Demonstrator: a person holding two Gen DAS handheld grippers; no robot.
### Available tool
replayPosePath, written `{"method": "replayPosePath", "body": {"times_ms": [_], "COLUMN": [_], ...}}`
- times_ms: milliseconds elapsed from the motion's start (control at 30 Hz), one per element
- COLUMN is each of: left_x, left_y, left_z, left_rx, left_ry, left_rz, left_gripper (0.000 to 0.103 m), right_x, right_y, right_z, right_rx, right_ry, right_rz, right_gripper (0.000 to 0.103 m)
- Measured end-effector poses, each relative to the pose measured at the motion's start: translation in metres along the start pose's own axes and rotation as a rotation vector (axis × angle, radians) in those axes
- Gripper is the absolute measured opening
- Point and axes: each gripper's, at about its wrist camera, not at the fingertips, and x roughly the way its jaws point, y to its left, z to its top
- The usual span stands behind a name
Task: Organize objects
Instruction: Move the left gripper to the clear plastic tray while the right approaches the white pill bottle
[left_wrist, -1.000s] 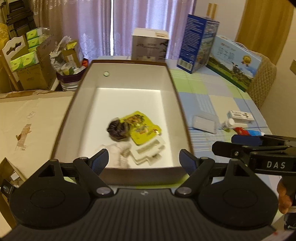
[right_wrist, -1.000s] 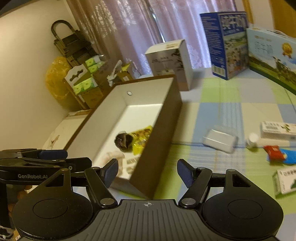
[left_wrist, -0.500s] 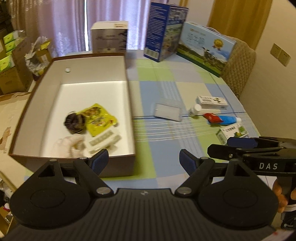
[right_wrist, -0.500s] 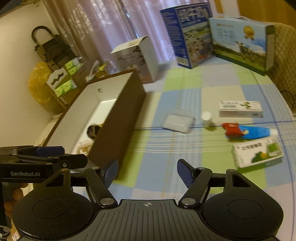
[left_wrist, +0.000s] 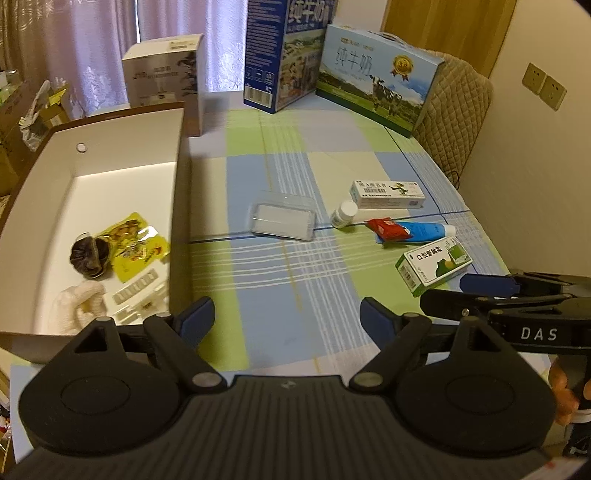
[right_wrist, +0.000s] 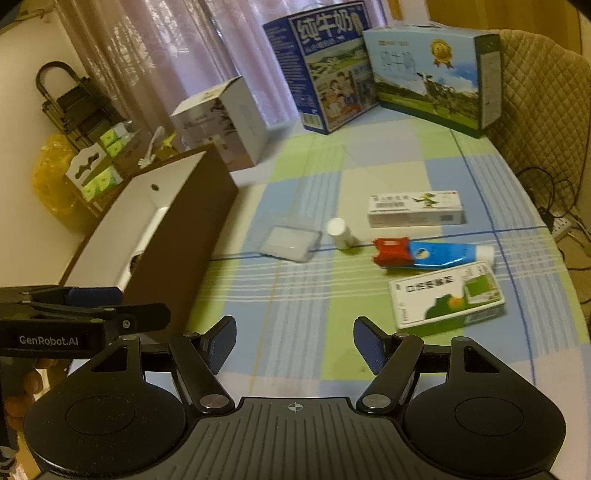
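A brown box with white inner walls (left_wrist: 181, 166) (right_wrist: 192, 229) stands at the left and holds a yellow packet (left_wrist: 136, 247), a dark round bundle (left_wrist: 88, 254), a white cloth (left_wrist: 81, 306) and blister strips (left_wrist: 136, 291). Loose on the checked tablecloth lie a clear plastic case (left_wrist: 282, 219) (right_wrist: 290, 242), a small white bottle (left_wrist: 343, 214), a white medicine box (left_wrist: 388, 194), a red packet (left_wrist: 388, 229) on a blue tube (left_wrist: 424, 232), and a green-and-white box (right_wrist: 447, 295). My left gripper (left_wrist: 287, 314) hovers above the cloth near the box's front corner, its jaws opening with nothing between them. Beside it my right gripper (right_wrist: 295, 332) is open and empty.
Two milk cartons (left_wrist: 288, 55) (left_wrist: 376, 77) and a white carton (left_wrist: 162, 70) stand along the table's far edge. A quilted chair back (left_wrist: 454, 110) rises at the right. Cardboard boxes and a black rack (right_wrist: 74, 107) sit beyond the box on the left.
Both grippers have swung from over the brown box to the right, over the tablecloth. The box has slid to the left of both views and the loose items have come nearer the centre.
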Motion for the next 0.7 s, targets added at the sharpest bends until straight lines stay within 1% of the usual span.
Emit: {"method": "replayPosePath", "body": {"times_ms": [200, 400, 633, 700], "left_x": [0.022, 0.048, 0.079, 0.091], "left_y": [-0.015, -0.024, -0.029, -0.03], "left_z": [0.01, 0.019, 0.034, 0.039], "left_rx": [0.01, 0.028, 0.061, 0.075], "left_ry": [0.018, 0.032, 0.048, 0.072], "left_rz": [0.01, 0.026, 0.051, 0.065], "left_gripper": [0.083, 0.083, 0.083, 0.083], "right_x": [0.008, 0.02, 0.042, 0.05], "right_y": [-0.021, -0.035, -0.037, -0.037], "right_z": [0.005, 0.013, 0.027, 0.033], "right_rx": [0.002, -0.02, -0.104, -0.131], "right_ry": [0.025, 0.032, -0.016, -0.036], "right_rz": [-0.045, -0.062, -0.081, -0.084], "right_gripper": [0.068, 0.068, 0.067, 0.067]}}
